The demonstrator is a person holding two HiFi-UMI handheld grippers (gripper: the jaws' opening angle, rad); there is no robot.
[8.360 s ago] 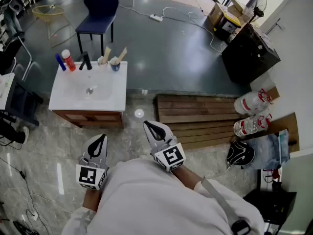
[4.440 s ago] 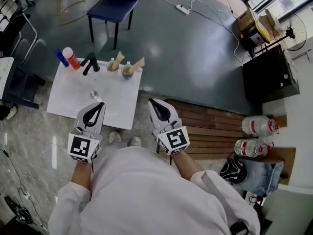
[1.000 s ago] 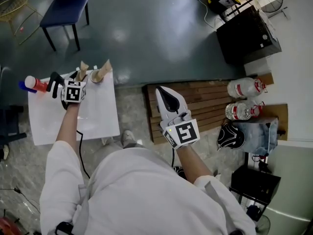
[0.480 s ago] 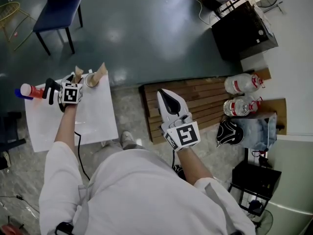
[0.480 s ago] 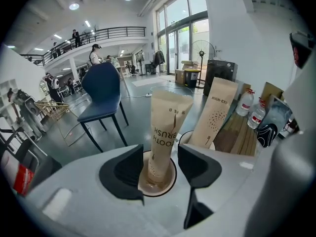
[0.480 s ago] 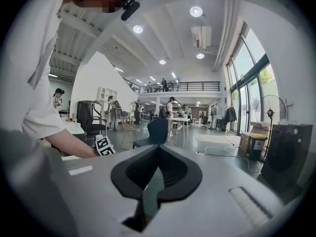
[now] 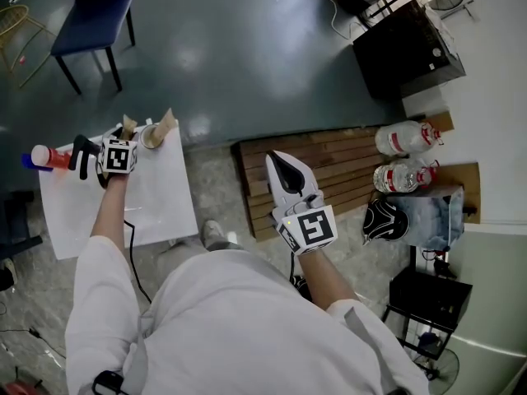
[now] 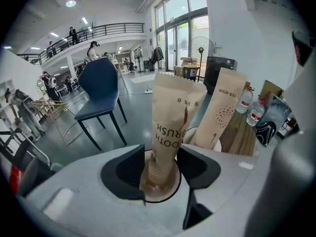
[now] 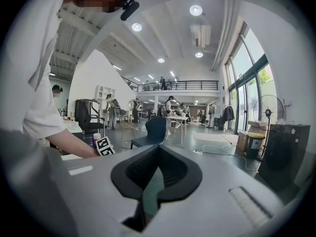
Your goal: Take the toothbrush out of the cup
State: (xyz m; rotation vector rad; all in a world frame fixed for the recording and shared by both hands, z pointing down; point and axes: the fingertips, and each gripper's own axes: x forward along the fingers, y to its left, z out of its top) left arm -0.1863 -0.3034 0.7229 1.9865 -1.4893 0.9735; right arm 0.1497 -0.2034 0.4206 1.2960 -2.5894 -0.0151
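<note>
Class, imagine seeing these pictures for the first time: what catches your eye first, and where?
A tall paper toothbrush packet stands in a cup on the white washstand at the left, between the open jaws of the left gripper, which have just been closing. The right gripper hangs shut over the wooden pallet.

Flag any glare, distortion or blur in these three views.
Head view: sharp, pale glare patches on the dark floor, cups tiny. Left gripper view: heavy fisheye, black corners, toothbrush wrapper crisp, print legible. Right gripper view: same fisheye, ceiling lights flare slightly.
</note>
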